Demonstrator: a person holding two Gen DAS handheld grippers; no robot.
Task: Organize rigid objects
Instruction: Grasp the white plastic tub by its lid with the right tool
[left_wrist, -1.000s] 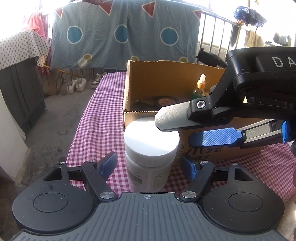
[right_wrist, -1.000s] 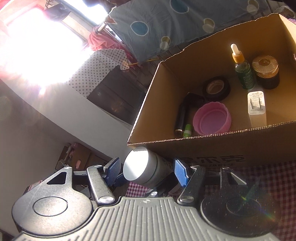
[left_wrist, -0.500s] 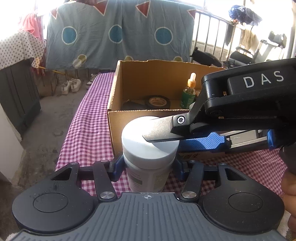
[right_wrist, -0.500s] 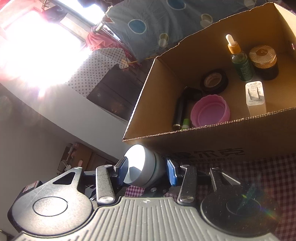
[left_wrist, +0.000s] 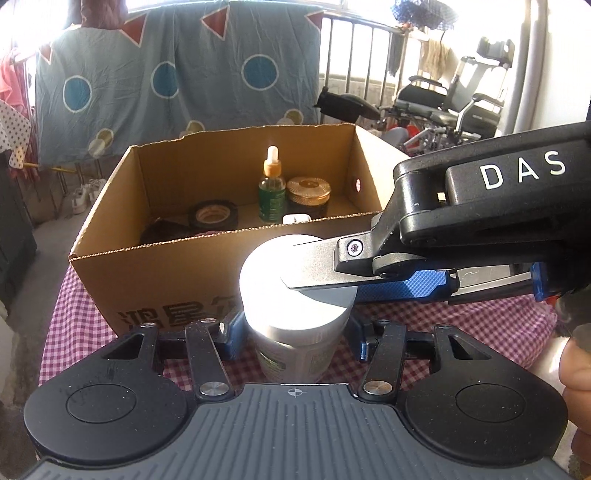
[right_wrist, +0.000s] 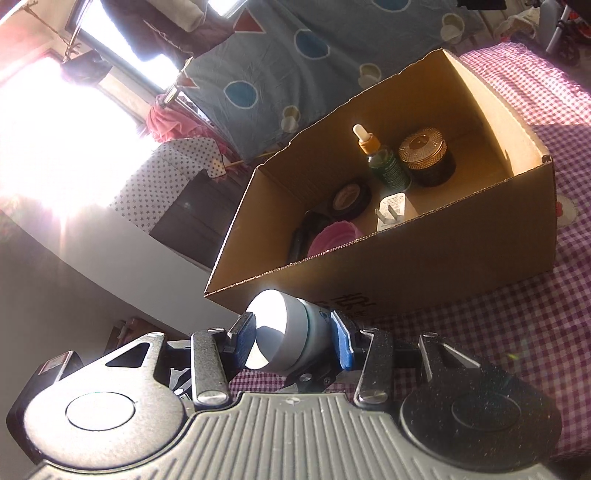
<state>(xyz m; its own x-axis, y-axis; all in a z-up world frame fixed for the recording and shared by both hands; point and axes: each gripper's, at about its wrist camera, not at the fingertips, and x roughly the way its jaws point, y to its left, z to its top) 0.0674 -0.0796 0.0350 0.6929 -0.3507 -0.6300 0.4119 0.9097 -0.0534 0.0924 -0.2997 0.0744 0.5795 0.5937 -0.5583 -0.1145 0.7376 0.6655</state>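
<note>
The white-lidded jar (left_wrist: 295, 295) stands upright on the bench (left_wrist: 81, 332), on its purple-checked cloth, just in front of the near wall of the cardboard box (left_wrist: 177, 280). It sits squarely between the jaws of the left gripper (left_wrist: 295, 332): the blue pads press the jar's body on either side, just under the lid, so the left jaws are clenched on it. The right gripper (right_wrist: 291, 343) comes in from the right side, and in its own view the lid lies between its two blue pads, one on each side of the lid's rim and touching it (the jar appears tilted there only because that camera is rolled). So the right jaws are clamped on the lid while the left ones grasp the body lower down. In the left view, the right gripper's grey upper finger (left_wrist: 317, 266) lies across the top of the lid.

Inside the box stand a green dropper bottle (left_wrist: 272, 192) and, just beside it, a dark jar with a gold lid (left_wrist: 308, 195). A roll of black tape (left_wrist: 212, 216) lies to their left, a white plug adapter (right_wrist: 393, 208) near the front wall, and something pink (right_wrist: 332, 236) in the front left corner.
</note>
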